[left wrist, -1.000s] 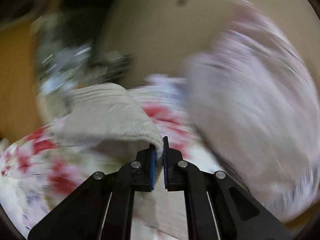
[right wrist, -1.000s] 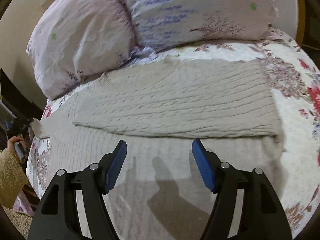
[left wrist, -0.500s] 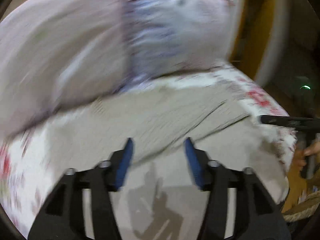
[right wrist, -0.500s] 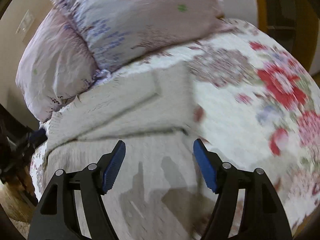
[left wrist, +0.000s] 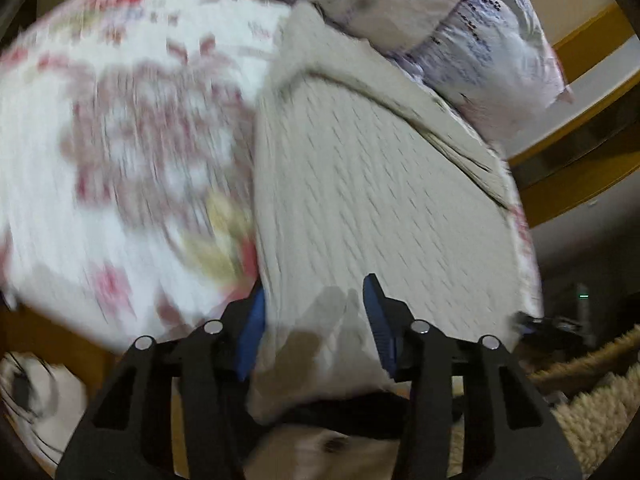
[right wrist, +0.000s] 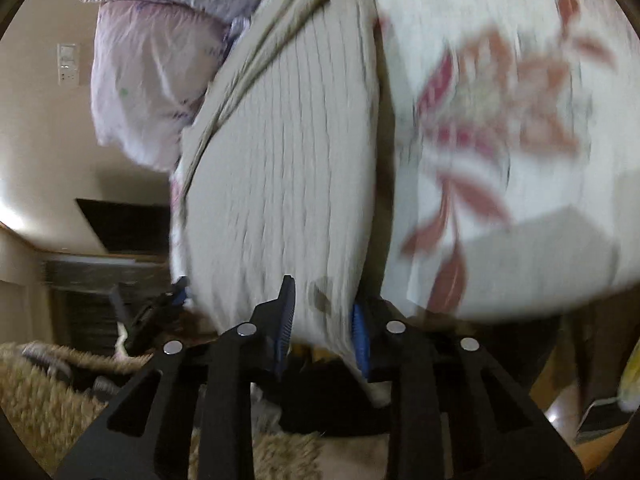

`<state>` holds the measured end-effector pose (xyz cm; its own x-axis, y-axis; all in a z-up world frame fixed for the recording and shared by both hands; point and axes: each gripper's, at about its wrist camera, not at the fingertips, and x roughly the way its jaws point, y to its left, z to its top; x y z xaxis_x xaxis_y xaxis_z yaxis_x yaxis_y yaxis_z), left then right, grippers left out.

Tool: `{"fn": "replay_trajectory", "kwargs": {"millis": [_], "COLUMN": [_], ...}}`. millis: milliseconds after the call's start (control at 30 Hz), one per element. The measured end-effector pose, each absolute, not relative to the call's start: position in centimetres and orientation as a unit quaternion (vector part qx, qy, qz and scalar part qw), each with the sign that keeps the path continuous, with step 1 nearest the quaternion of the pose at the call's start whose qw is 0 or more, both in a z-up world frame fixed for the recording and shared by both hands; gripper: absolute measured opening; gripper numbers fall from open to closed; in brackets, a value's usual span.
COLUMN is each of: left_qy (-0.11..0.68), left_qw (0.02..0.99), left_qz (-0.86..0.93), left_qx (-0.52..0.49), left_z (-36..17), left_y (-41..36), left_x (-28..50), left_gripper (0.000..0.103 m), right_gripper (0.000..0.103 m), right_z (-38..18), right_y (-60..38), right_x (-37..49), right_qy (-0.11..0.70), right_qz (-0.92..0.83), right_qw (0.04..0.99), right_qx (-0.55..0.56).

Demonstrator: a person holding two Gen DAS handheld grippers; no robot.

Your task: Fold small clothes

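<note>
My left gripper [left wrist: 314, 320] and right gripper [right wrist: 322, 322], both spread open and holding nothing, straddle the near hem corners of the beige knit sweater [left wrist: 380, 200], whose long axis runs toward twelve o'clock.

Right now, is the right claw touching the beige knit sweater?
Cannot tell. In the right wrist view the right claw stands open astride the sweater hem, but motion blur hides whether either pad meets the knit.

Home bedroom. Bed with floral quilt [left wrist: 120, 128], two lilac printed pillows [right wrist: 148, 80] at its head, shaggy beige rug [right wrist: 36, 392] on the floor, wall switch plate [right wrist: 67, 64] on a cream wall, wooden frame [left wrist: 580, 128] alongside.
</note>
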<state>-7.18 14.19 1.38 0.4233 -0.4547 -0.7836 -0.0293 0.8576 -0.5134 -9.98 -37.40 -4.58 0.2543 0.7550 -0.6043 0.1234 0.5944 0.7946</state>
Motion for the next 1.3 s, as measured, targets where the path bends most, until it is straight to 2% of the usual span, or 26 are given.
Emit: {"fn": "replay_trajectory", "kwargs": {"millis": [67,100,133,200,333,533,567,600,633,667,700,767,800,833,867,1000,1067,1100,1133,1200,1300], "left_qy": [0.525,0.531,0.541,0.557,0.515,0.383,0.373,0.373,0.386,0.4,0.42,0.444,0.441,0.44,0.445,0.488,0.484,0.479,0.489,0.487,0.467], "left_qw": [0.801,0.793,0.784,0.774,0.791,0.871,0.879,0.881,0.879,0.875,0.868,0.86,0.86,0.861,0.86,0.826,0.829,0.829,0.817,0.812,0.804], "left_qz": [-0.137,-0.143,-0.152,-0.169,-0.225,-0.194,-0.181,-0.168,-0.15,-0.138,-0.122,-0.098,-0.097,-0.094,-0.088,-0.099,-0.1,-0.111,-0.122,-0.122,-0.147], "left_qx": [-0.253,-0.261,-0.266,-0.249,-0.242,-0.239,-0.237,-0.239,-0.238,-0.237,-0.234,-0.233,-0.236,-0.236,-0.235,-0.266,-0.262,-0.265,-0.28,-0.298,-0.337], "left_z": [1.2,1.2,0.9,0.7,3.4,8.8,8.9,8.7,8.0,7.7,7.0,6.1,5.8,5.5,4.9,2.0,1.4,1.3,0.8,0.4,1.8], "left_y": [13.9,13.3,13.0,12.1,12.0,15.1,15.0,14.6,14.4,14.1,14.3,15.0,16.0,16.9,17.7,18.8,17.9,17.4,16.9,16.2,14.8], "left_x": [-8.0,-8.0,-8.0,-7.7,-4.0,9.3,11.6,14.1,16.5,17.9,18.8,19.3,18.5,17.8,17.3,17.7,17.8,17.9,18.2,18.4,18.1], "left_gripper": [0.043,0.037,0.024,0.014,0.009,0.01,0.013,0.017,0.03,0.054,0.062,0.067,0.07,0.076,0.078,0.076,0.065,0.056,0.035,0.019,0.016], "right_gripper": [0.015,0.01,0.009,0.008,0.008,0.008,0.009,0.022,0.037,0.077,0.086,0.086,0.087,0.087,0.087,0.087,0.087,0.087,0.087,0.087,0.087], "right_z": [-5.0,-5.1,-5.0,-4.1,0.2,4.8,4.9,4.6,3.7,2.8,2.0,0.8,0.8,0.8,1.0,0.4,0.0,0.2,0.1,0.2,0.8], "right_y": [-37.1,-36.7,-36.2,-35.9,-36.9,-39.0,-39.0,-39.1,-38.8,-38.9,-38.9,-39.2,-39.5,-39.8,-39.9,-40.8,-40.5,-40.3,-40.5,-40.4,-40.9], "right_x": [-10.3,-10.4,-10.2,-9.3,-4.3,6.8,8.5,10.1,12.1,13.1,13.9,13.8,13.0,12.1,11.1,9.7,10.0,10.4,10.4,10.8,10.9], "right_qy": [0.582,0.587,0.588,0.572,0.483,0.355,0.345,0.341,0.349,0.364,0.385,0.393,0.389,0.388,0.384,0.393,0.397,0.399,0.403,0.408,0.411], "right_qz": [0.245,0.252,0.263,0.279,0.296,0.262,0.248,0.229,0.196,0.169,0.139,0.111,0.112,0.111,0.105,0.102,0.1,0.101,0.105,0.111,0.117], "right_qw": [0.67,0.666,0.667,0.675,0.718,0.787,0.794,0.8,0.802,0.8,0.795,0.778,0.782,0.789,0.803,0.799,0.797,0.797,0.795,0.794,0.799], "right_qx": [0.391,0.384,0.374,0.374,0.405,0.432,0.436,0.438,0.443,0.446,0.448,0.478,0.474,0.464,0.443,0.444,0.443,0.442,0.441,0.438,0.423]}}
